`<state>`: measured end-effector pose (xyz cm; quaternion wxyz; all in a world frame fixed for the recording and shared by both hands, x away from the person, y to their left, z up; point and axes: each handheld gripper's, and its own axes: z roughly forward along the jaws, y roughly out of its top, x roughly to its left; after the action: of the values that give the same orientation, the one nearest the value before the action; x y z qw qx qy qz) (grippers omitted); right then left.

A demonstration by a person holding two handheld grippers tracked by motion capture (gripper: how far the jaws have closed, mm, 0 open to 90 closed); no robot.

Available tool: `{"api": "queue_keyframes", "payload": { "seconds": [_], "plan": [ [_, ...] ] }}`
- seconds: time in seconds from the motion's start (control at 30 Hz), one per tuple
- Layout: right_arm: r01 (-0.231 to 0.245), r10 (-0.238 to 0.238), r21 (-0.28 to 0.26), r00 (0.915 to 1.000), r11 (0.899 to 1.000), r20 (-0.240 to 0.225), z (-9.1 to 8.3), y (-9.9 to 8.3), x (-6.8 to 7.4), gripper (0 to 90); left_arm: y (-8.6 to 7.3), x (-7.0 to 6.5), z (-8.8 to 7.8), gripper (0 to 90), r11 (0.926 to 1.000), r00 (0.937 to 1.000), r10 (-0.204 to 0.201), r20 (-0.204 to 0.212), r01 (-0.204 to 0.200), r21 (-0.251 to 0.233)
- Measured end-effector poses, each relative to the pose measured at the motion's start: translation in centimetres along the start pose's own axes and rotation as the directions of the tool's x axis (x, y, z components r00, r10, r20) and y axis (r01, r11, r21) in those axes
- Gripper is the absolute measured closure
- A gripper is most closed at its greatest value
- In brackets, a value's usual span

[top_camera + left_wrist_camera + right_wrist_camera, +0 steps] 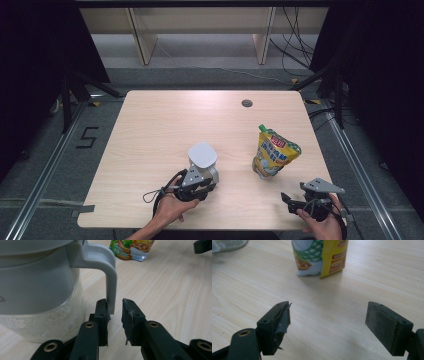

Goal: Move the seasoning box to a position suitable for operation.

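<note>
Left claw (115,315) narrow around the grey jug's (202,159) handle (110,282), not clamped; right claw (327,327) gapes wide, near the yellow pouch (274,152) standing on the surface (165,120).

A pale wooden table (165,125) has a round cable hole (247,103) at its far right; cables (295,45) trail on the floor beyond.

Left hand-held gripper (200,187) jaws narrowly parted, right hand-held gripper (288,200) jaws wide apart
</note>
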<state>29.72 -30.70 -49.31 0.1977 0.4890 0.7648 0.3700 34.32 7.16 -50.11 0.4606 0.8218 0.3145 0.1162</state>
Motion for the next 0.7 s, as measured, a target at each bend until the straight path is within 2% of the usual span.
{"api": "queue_keyframes", "payload": {
  "seconds": [0.03,0.07,0.1,0.13,0.17,0.2,0.23,0.3,0.33,0.37,0.4,0.43,0.47,0.5,0.53,0.57,0.6,0.63,0.67,0.7],
  "plan": [
    [0.013,-0.013,-0.004,0.9999,1.000,0.000,0.1,0.0,0.0,21.0,0.1,0.1,0.0,73.1,0.9999,1.0000,0.010,-0.001,-0.010,0.004],
    [0.017,-0.017,-0.001,0.9998,1.000,0.004,0.2,0.0,0.0,21.0,0.1,0.0,0.3,73.0,0.9999,0.9999,-0.013,-0.004,0.013,-0.010],
    [0.015,-0.015,0.010,0.9999,1.000,-0.002,0.2,0.0,0.0,21.0,0.2,0.1,0.4,72.9,1.0000,0.9998,0.007,-0.017,-0.007,-0.007],
    [0.013,-0.013,0.005,0.9999,1.000,-0.004,0.2,0.0,0.0,21.0,0.2,0.0,0.7,72.9,0.9997,0.9998,-0.010,-0.019,0.010,-0.023],
    [0.015,-0.015,0.004,0.9999,1.000,0.002,0.2,0.0,0.0,21.0,0.3,0.1,0.7,72.9,1.0000,0.9998,0.009,-0.019,-0.009,0.002],
    [0.014,-0.014,0.003,0.9999,1.000,0.000,0.2,0.0,0.0,21.0,0.4,0.0,0.9,73.2,1.0000,0.9996,-0.006,-0.027,0.006,-0.006],
    [0.020,-0.020,-0.001,0.9998,1.000,0.003,0.2,0.0,-0.1,21.0,0.4,0.0,1.0,74.6,0.9998,0.9997,-0.011,-0.021,0.010,-0.015],
    [0.021,-0.021,-0.002,0.9998,1.000,0.004,0.1,0.0,-0.1,21.0,0.5,0.0,0.9,77.3,1.0000,0.9998,0.001,-0.019,-0.001,-0.002],
    [0.018,-0.018,-0.001,0.9998,1.000,0.003,0.2,0.0,-0.1,20.9,0.4,-0.1,0.9,78.7,0.9998,0.9997,0.002,-0.024,-0.003,-0.019],
    [0.012,-0.012,0.005,0.9999,1.000,-0.003,0.2,0.0,-0.1,21.0,0.5,0.0,0.6,80.5,0.9995,0.9990,0.032,-0.030,-0.032,0.002],
    [0.009,-0.009,0.008,1.0000,1.000,-0.003,0.2,0.0,-0.1,21.0,0.4,0.1,0.5,80.7,0.9993,0.9990,0.038,-0.024,-0.038,0.006],
    [-0.030,0.030,0.020,0.9995,0.999,0.001,0.1,-0.1,0.2,21.0,0.4,0.4,0.4,80.9,0.9992,0.9991,0.039,-0.015,-0.039,-0.003],
    [0.016,-0.016,0.000,0.9999,1.000,0.003,0.1,-0.1,-0.1,21.0,0.2,0.6,0.0,81.5,0.9999,0.9999,0.014,-0.002,-0.014,0.001],
    [0.015,-0.015,0.001,0.9999,1.000,0.005,0.1,-0.1,-0.1,21.0,0.2,0.6,0.0,81.7,0.9999,0.9999,0.014,-0.002,-0.014,0.001],
    [-0.035,0.035,0.020,0.9994,0.999,0.001,0.1,-0.1,0.3,21.0,-0.2,1.0,-0.6,82.0,0.9997,0.9996,0.025,-0.016,-0.025,-0.006],
    [-0.016,0.016,0.015,0.9999,1.000,0.003,0.1,-0.1,0.1,21.0,-0.2,1.0,-0.6,82.2,0.9997,0.9996,0.025,-0.016,-0.025,-0.006],
    [-0.016,0.016,0.015,0.9999,1.000,0.003,0.1,-0.1,0.1,21.0,-0.4,1.4,-1.0,82.2,0.9993,0.9992,0.036,-0.015,-0.037,-0.004],
    [-0.015,0.015,0.012,0.9999,1.000,0.005,0.1,-0.1,0.1,21.0,-0.6,1.5,-1.3,82.5,0.9999,0.9998,0.016,-0.013,-0.016,-0.004],
    [-0.017,0.017,0.011,0.9998,1.000,0.007,0.1,-0.1,0.1,21.0,-1.0,2.2,-2.1,82.6,0.9996,0.9995,0.028,-0.012,-0.028,0.004],
    [-0.017,0.017,0.011,0.9998,1.000,0.007,0.1,-0.1,0.1,21.0,-1.0,2.2,-2.1,82.8,0.9996,0.9995,0.028,-0.012,-0.028,0.004]
  ]
}}
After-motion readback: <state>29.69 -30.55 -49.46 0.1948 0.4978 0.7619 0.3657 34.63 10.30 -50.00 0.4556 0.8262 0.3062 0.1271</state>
